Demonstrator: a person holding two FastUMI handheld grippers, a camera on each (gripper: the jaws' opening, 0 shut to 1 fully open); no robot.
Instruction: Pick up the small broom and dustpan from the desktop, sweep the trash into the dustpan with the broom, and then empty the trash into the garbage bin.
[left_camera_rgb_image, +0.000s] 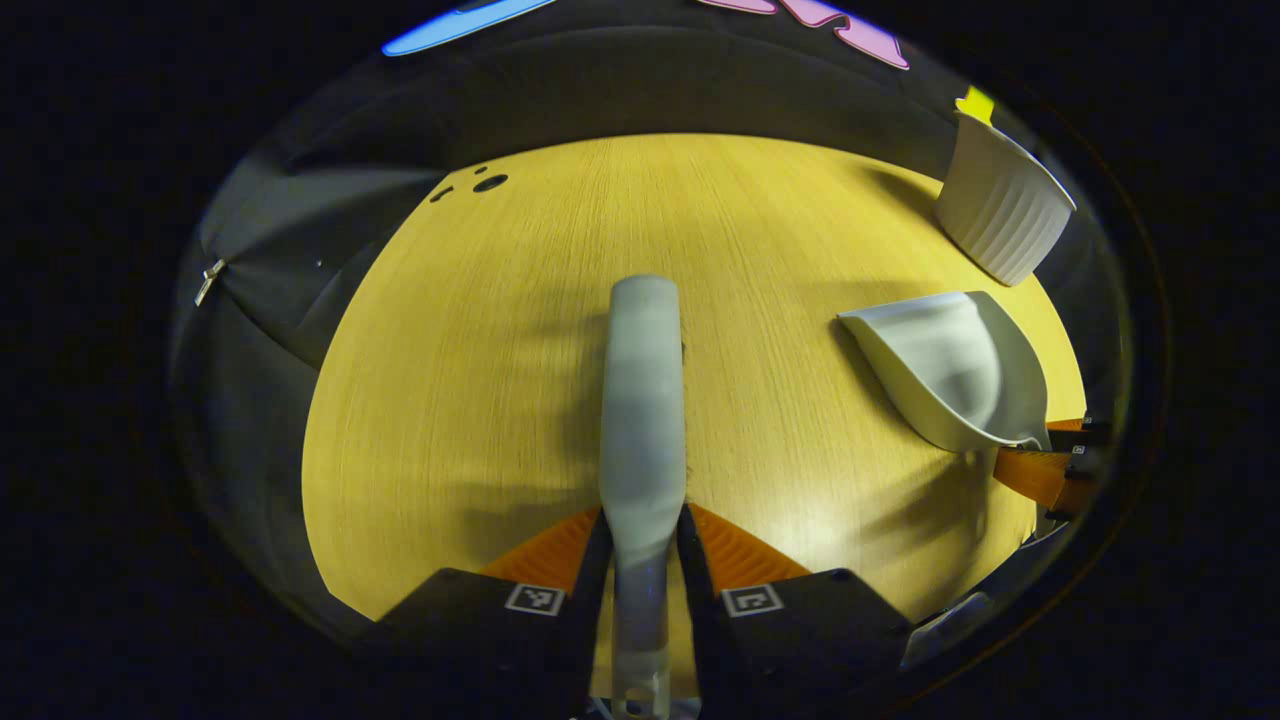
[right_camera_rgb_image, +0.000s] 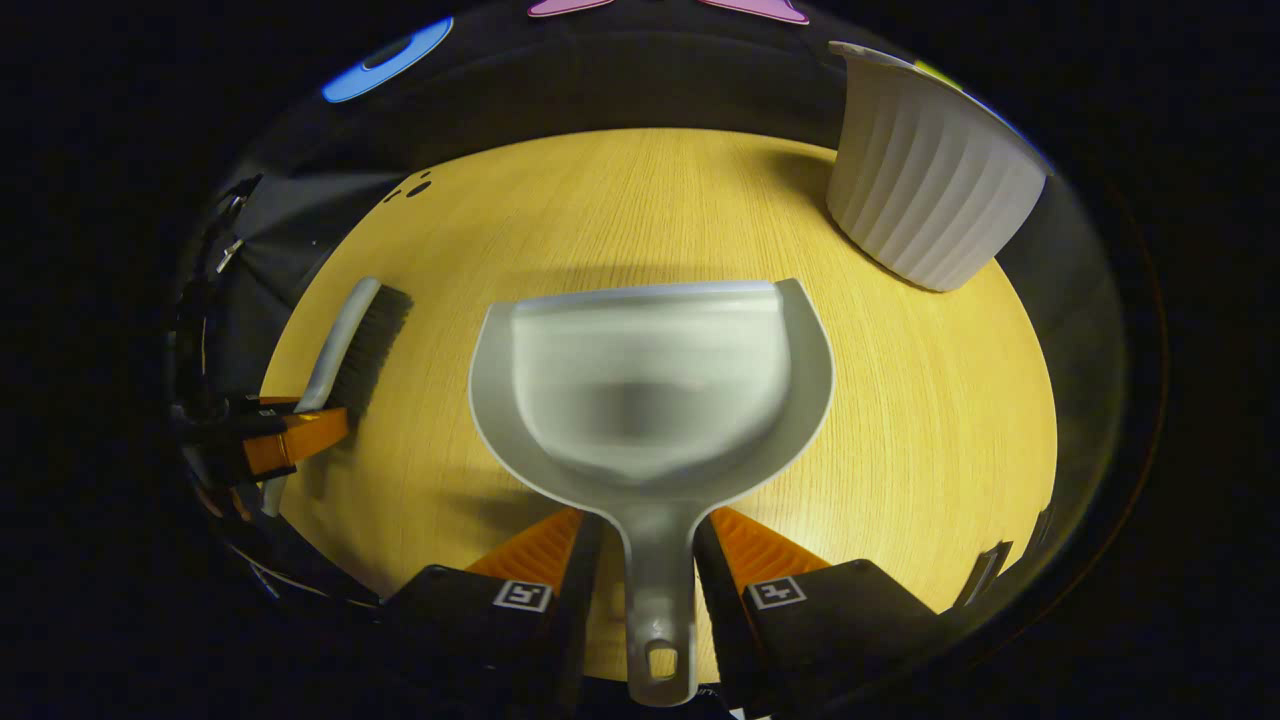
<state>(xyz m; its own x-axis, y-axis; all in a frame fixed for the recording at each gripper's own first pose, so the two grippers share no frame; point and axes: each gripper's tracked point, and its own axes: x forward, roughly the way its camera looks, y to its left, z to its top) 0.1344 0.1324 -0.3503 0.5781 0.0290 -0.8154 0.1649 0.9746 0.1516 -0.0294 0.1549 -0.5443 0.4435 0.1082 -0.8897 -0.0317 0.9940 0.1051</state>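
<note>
A pale wooden desktop (right_camera_rgb_image: 940, 420) fills the booth, with black cloth behind it and a white ribbed garbage bin (right_camera_rgb_image: 925, 180) standing at its far right corner. In the left gripper view the left gripper (left_camera_rgb_image: 643, 545) has both fingers pressed narrowly on the handle of the small broom (left_camera_rgb_image: 643, 400), which points away over the wood, the dustpan (left_camera_rgb_image: 960, 375) lying off to its right. In the right gripper view the right gripper (right_camera_rgb_image: 655, 560) clamps the dustpan's handle, the pan spreading ahead, nothing visible in it, with the bin beyond and the broom at the far left.
</note>
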